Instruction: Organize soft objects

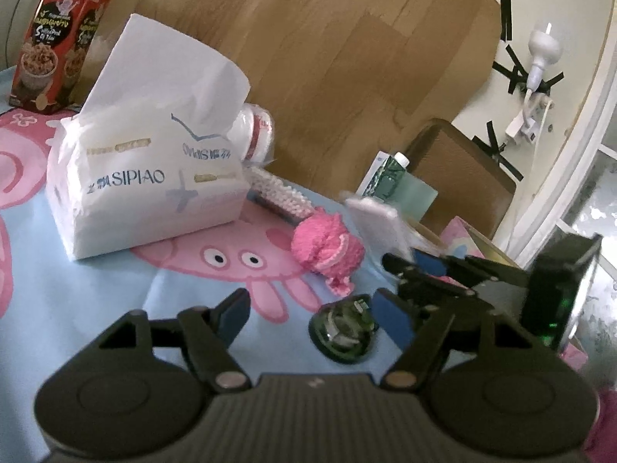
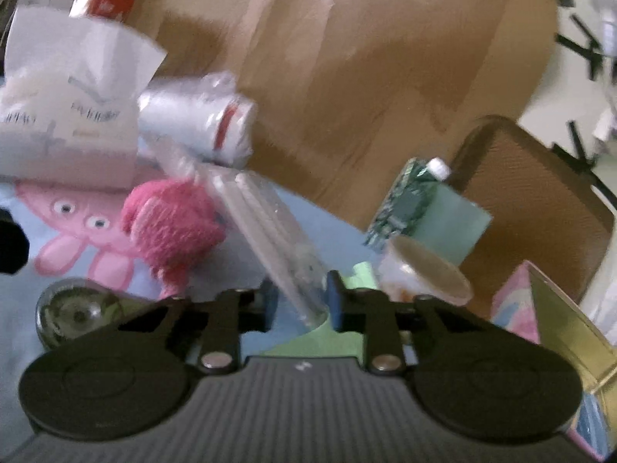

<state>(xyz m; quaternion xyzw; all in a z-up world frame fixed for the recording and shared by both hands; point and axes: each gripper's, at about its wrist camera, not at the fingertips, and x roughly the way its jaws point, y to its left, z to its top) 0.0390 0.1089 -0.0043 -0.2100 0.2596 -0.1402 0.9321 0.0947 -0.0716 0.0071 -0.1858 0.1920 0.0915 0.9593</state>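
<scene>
Right wrist view showed the right tool [image 2: 300, 301] clamped on what looked like a clear packet [image 2: 270, 223] at twelve o'clock, the pink knitted toy [image 2: 173, 227] at ten o'clock, while the left tool [image 1: 308, 316] stood apart.

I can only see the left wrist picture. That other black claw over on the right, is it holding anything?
Observer: Yes. The right gripper is shut on a clear plastic pack of white sticks.
Visitor: Which way does the pack point?
Observer: It slants up and left, towards the white roll.
Visitor: Anything else close by?
Observer: A round tan-topped tub sits just right of the fingers, in front of the green carton.
</scene>
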